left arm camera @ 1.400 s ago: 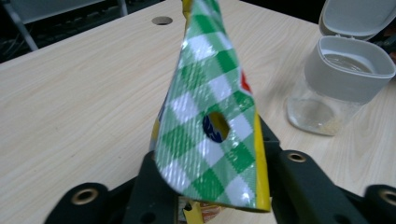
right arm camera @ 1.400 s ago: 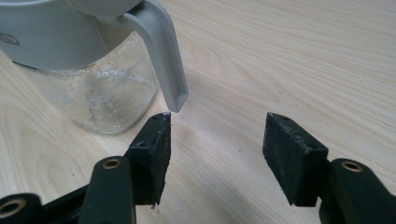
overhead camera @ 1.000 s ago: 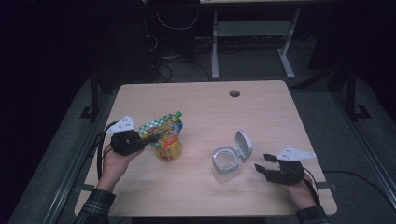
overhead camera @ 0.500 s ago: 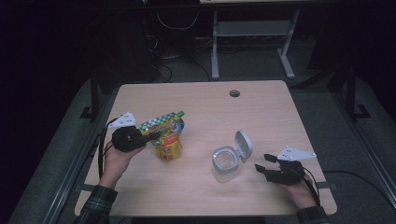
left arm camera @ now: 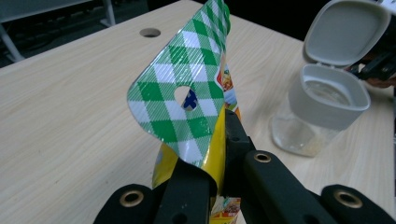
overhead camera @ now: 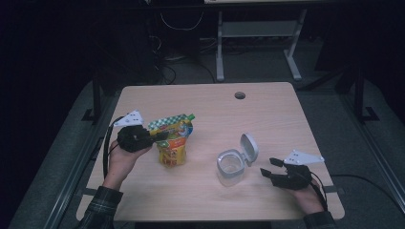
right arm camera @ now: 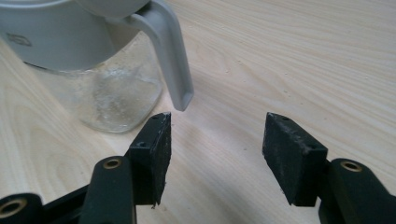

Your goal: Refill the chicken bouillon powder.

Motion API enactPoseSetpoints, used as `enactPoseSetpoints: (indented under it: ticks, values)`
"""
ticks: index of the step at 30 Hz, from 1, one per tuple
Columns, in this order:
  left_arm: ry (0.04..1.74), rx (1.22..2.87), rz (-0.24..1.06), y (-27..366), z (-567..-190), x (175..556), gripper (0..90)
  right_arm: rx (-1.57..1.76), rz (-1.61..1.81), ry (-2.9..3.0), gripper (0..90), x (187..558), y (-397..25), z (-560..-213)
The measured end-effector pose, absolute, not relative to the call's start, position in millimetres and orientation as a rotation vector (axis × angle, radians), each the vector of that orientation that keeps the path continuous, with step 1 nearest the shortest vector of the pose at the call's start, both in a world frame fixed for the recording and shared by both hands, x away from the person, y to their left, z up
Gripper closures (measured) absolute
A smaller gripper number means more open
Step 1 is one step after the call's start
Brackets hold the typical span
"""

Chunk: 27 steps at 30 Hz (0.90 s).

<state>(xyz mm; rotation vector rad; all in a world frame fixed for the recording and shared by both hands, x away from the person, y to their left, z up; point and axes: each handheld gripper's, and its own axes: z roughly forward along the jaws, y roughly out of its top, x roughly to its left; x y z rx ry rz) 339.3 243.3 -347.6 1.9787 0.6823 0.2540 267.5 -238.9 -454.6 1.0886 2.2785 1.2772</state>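
High view, centre-left: left gripper [overhead camera: 160,137] pinches the pouch [overhead camera: 173,143]; carry it level to the jar [overhead camera: 230,166], lower centre, right gripper [overhead camera: 270,168] spread.

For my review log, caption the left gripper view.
Left tongs shut on a green-checked yellow snack pouch, beside an open clear plastic jar with grey flip lid.
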Motion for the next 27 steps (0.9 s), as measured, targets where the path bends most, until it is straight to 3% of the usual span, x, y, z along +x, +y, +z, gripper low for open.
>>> enactPoseSetpoints:
  ticks: [6,9,17,27]
  values:
    - [0.655,1.953,0.242,241,-335,335,90.0,1.093,1.286,2.28,45.2,259,-238,-453]
    - [0.645,1.941,0.23,240,-331,334,90.0,1.086,1.292,2.285,54.4,254,-239,-451]
    - [0.613,1.924,0.19,231,-321,329,90.0,1.035,1.335,2.326,89.7,243,-232,-441]
    - [0.586,1.918,0.154,222,-313,325,90.0,0.897,1.441,2.384,89.8,232,-216,-424]
